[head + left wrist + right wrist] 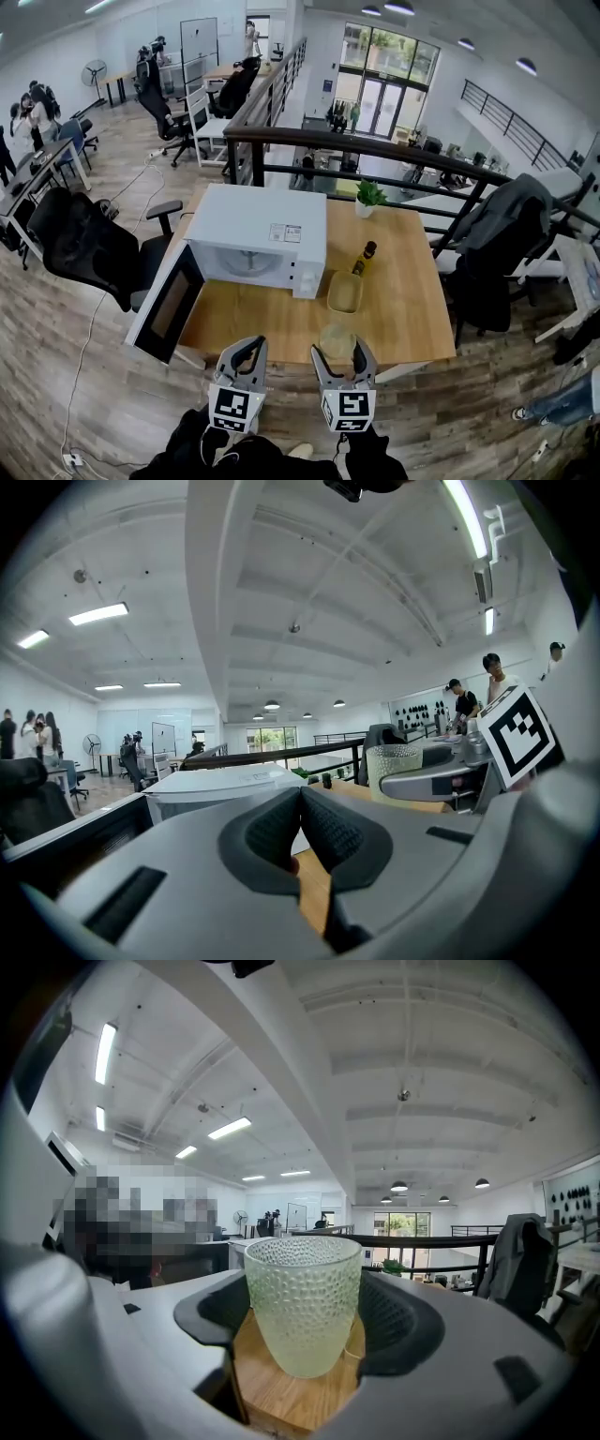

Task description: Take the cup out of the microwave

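A clear dimpled glass cup (302, 1309) sits between the pads of my right gripper (304, 1330), which is shut on its sides. In the head view the cup (337, 337) and right gripper (338, 354) hang over the front edge of the wooden table (403, 300), outside the microwave. The white microwave (258, 239) stands at the table's left, its door (169, 314) swung wide open toward me. My left gripper (249, 349) is beside the right one, in front of the open door, shut with nothing in it. The left gripper view shows its pads (323, 829) meeting and the cup (394, 766) to the right.
A wooden bowl (344, 292) and a dark bottle (364, 258) stand right of the microwave, a small potted plant (369, 197) at the far edge. A black railing (375, 150) runs behind the table. Office chairs (84, 248) stand left, a jacket-draped chair (497, 244) right.
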{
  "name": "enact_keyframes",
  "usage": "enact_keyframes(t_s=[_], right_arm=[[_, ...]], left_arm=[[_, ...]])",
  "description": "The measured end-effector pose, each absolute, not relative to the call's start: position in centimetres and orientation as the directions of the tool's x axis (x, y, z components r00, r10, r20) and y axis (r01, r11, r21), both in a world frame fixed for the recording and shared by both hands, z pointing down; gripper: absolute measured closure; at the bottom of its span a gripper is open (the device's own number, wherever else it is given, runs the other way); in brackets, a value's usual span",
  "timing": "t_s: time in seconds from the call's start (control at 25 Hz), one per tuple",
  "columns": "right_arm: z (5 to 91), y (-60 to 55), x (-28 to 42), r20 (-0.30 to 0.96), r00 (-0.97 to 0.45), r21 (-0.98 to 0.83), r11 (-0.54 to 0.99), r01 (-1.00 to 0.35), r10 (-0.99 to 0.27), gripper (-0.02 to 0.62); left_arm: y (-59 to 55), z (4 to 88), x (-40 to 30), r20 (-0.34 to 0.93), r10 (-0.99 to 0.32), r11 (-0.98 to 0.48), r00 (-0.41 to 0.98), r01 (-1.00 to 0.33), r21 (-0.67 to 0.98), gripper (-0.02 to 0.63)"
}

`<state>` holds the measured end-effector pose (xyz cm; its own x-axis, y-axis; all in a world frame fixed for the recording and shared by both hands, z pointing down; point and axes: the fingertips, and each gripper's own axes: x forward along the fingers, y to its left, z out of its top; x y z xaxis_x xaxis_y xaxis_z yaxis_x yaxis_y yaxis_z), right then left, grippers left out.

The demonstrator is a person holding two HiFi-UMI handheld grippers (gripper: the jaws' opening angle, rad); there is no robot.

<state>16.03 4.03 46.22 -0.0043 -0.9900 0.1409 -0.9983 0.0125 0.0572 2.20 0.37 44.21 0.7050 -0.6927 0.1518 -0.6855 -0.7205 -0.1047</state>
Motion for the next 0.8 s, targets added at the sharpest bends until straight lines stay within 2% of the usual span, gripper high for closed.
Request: enact_keyframes(t_s=[0.8], right_arm=[[47.6,11.6,16.5,0.155,0.037,0.038,-0.031,-0.999,-0.987,0.219]], left_arm=[[6.2,45.2,2.3,0.168,-0.673,-0.739,0.720,-0.665,-0.108,0.583]])
